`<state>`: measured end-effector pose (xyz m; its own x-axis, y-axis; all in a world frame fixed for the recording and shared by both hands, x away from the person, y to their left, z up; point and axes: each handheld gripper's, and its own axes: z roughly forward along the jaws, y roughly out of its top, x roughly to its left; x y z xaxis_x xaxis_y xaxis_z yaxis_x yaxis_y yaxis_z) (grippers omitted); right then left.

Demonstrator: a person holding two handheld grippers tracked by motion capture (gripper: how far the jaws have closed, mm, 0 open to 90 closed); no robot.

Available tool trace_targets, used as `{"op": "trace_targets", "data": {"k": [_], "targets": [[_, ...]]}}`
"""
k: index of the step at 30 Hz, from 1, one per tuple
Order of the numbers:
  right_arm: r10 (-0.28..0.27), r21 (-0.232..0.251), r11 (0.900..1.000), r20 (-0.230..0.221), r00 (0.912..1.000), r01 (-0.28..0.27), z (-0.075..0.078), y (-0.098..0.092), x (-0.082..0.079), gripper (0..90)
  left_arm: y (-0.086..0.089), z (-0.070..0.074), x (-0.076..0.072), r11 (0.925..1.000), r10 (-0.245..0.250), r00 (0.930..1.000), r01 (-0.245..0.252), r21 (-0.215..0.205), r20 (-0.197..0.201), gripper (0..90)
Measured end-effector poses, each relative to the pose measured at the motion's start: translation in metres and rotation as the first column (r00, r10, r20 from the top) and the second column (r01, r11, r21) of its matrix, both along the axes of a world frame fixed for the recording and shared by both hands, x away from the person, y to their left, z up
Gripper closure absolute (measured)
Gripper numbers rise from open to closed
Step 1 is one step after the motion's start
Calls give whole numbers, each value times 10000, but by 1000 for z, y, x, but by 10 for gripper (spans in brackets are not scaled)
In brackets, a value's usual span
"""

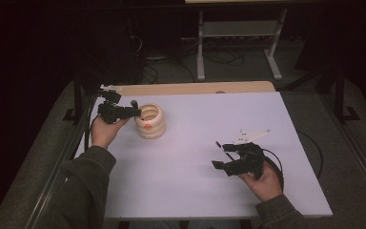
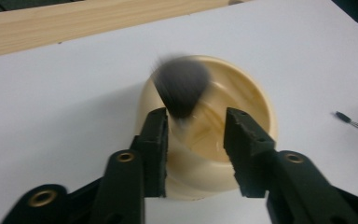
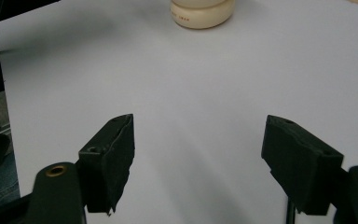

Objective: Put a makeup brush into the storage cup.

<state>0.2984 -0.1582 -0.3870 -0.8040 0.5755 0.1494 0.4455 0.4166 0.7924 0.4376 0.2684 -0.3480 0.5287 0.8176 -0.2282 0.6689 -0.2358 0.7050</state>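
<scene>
The left gripper (image 2: 196, 135), jaws released, drops a brush (image 2: 182, 86) into the cup (image 2: 256, 100) at ten o'clock; keeping centred avoids the rim.

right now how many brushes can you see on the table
2. A fluffy dark brush stands blurred over the cream ribbed holder, between the left tool's parted pads. A thin brush lies on the white table by the right tool. The holder may hide more.
</scene>
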Motion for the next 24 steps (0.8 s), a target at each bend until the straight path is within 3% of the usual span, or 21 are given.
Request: {"op": "trace_targets", "data": {"k": [9,24], "targets": [[-157,24,9999,-39,9999,158,1,-3,0,244,14,-3,-20,9997,-161,9986,168,-150,496,532],[-395,-118,9992,-68,9992,395,2,-12,0,242,23,-8,-55,9989,-305,9954,336,-335,909,461]]}}
